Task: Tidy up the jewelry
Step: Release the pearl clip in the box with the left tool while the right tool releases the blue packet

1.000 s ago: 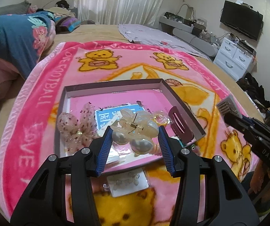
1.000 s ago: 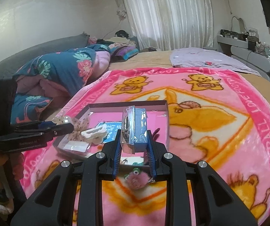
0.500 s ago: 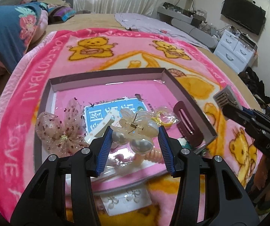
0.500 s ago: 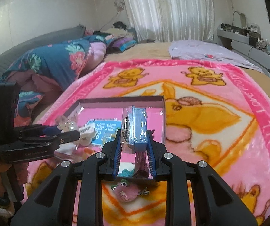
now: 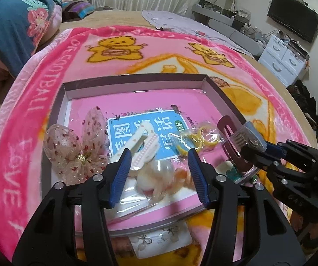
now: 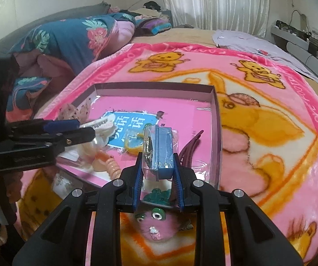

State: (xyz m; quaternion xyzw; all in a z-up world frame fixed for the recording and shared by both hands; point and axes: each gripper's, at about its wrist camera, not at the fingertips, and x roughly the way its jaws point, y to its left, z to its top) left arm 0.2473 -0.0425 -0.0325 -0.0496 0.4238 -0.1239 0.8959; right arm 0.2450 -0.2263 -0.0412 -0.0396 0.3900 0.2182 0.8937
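- Left claw (image 5: pixel 159 166) stands spread wide over the near end of the tray (image 5: pixel 136 78), nothing pinched between its blue pads (image 5: pixel 120 175).
- Right below the gap lies a pearly hair clip (image 5: pixel 156 181), blurred, on a clear plastic bag (image 5: pixel 134 201).
- Just ahead of the left pad, a white clip (image 5: pixel 143 141) rests on a blue card (image 5: pixel 141 130); further to that side sits a sheer pink bow (image 5: pixel 77 146).
- Ahead of the right pad, yellow rings in a bag (image 5: pixel 196 139).
- Right claw (image 6: pixel 158 168) is clamped on a small blue packet (image 6: pixel 159 153), holding it upright above the tray's near corner.
- Just beyond its right finger, a maroon hair clip (image 6: pixel 190 148) leans inside the tray wall.
- Under that claw, on the pink blanket (image 6: pixel 269 115) outside the tray, a fuzzy pink charm with green eyes (image 6: pixel 154 226).
- Behind the left claw, also on the blanket, a card of earrings (image 5: pixel 159 241) peeks out by the tray edge.
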